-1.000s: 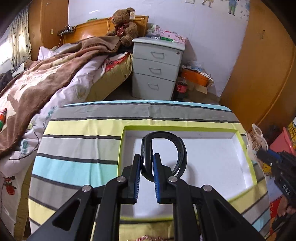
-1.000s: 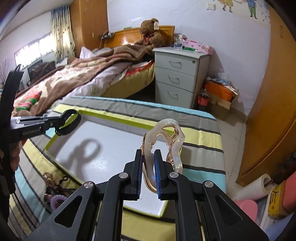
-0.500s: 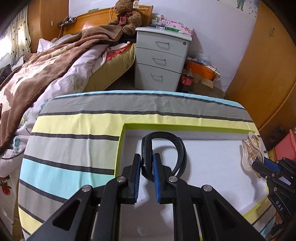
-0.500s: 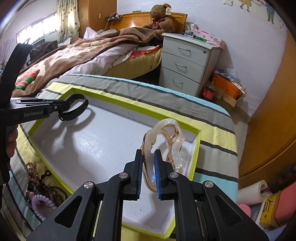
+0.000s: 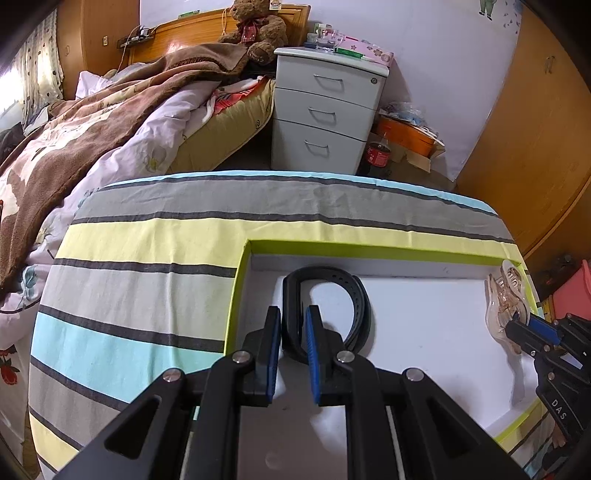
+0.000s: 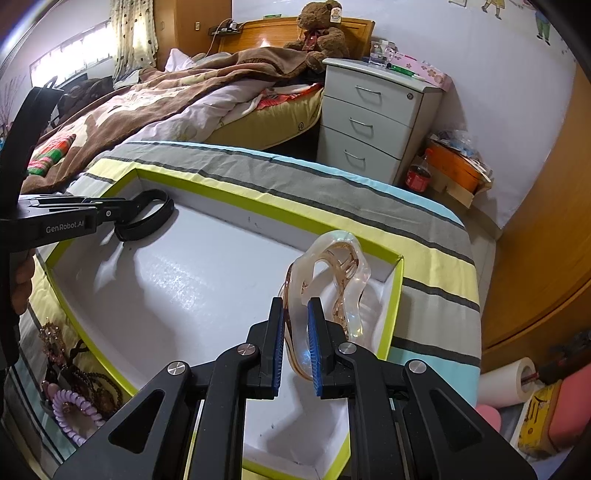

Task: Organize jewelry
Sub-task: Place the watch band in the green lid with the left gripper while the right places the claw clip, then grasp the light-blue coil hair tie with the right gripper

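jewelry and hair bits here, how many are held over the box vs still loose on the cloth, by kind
Held over the white box:
black band: 1, in the left tongs
clear amber hair claw: 1, in the right tongs
Loose on the cloth:
lilac spiral hair tie: 1
dark bead strand: 1
Total: 4 distinguishable; the pile may hide more.

White nightstand (image 5: 327,110) beside unmade bed (image 5: 110,122).

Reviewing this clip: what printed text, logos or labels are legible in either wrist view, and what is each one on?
"GenRobot.AI" on the side of the left gripper, seen from the right wrist view.
"DAS" on the body of the right gripper, seen from the left wrist view.
Tag on the teddy bear: too small to read.
Label on the cola bottle: blurred, unreadable.
Tissue box on the nightstand: floral pattern, no readable text.
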`<state>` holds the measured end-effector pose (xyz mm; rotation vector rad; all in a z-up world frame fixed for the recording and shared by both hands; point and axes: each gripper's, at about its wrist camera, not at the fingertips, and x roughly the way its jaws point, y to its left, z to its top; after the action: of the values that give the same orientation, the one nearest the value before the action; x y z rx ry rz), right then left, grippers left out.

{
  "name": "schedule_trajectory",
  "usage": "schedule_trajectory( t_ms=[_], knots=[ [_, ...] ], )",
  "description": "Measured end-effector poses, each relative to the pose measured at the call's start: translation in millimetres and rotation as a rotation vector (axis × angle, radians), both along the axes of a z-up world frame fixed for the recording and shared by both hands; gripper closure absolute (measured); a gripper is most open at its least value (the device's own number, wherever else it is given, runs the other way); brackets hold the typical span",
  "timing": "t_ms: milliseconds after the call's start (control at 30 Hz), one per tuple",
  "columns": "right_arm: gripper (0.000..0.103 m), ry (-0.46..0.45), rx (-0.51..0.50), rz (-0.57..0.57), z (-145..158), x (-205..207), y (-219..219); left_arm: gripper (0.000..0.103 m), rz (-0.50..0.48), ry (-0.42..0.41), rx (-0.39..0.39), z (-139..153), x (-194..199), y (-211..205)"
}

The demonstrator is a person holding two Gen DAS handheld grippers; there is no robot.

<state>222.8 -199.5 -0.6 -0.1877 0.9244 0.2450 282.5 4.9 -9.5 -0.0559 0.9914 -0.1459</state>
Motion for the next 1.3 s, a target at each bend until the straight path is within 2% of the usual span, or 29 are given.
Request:
schedule_trajectory(
  t_ms=[233, 400, 633, 800, 1100, 1300],
  knots=[
    [0.09, -0.001, -0.007, 0.005, -0.2, -0.3, 1.0, 0.085, 0.007, 0.01, 0.002, -2.0, 0.9, 0.7],
    [0.09, -0.023, -0.002, -0.003, 2.5, -1.8, 1.3, 0.072, -0.008, 0.013, 0.014, -2.1, 1.5, -3.9],
    [0.078, -0.041, 0.015, -0.007, 9.0, -7.9, 1.9, 0.064, -0.009, 0.012, 0.011, 2.8, -1.9, -4.8],
    [0.078, -0.063, 0.029, -0.019, 17.0, -15.3, 0.6, 0.058, -0.018, -0.008, 0.0, 12.9, -12.3, -5.2],
    [0.078, -0.113, 0.06, -0.038, 36.8, -40.8, -3.3, 0.054, -0.025, -0.045, -0.034, 37.1, -39.3, -0.3],
    [0.078, -0.131, 0.1, -0.051, 42.5, -68.8, -9.4, 0.051, -0.03, -0.07, -0.079, 51.4, -71.4, 10.7]
  ],
)
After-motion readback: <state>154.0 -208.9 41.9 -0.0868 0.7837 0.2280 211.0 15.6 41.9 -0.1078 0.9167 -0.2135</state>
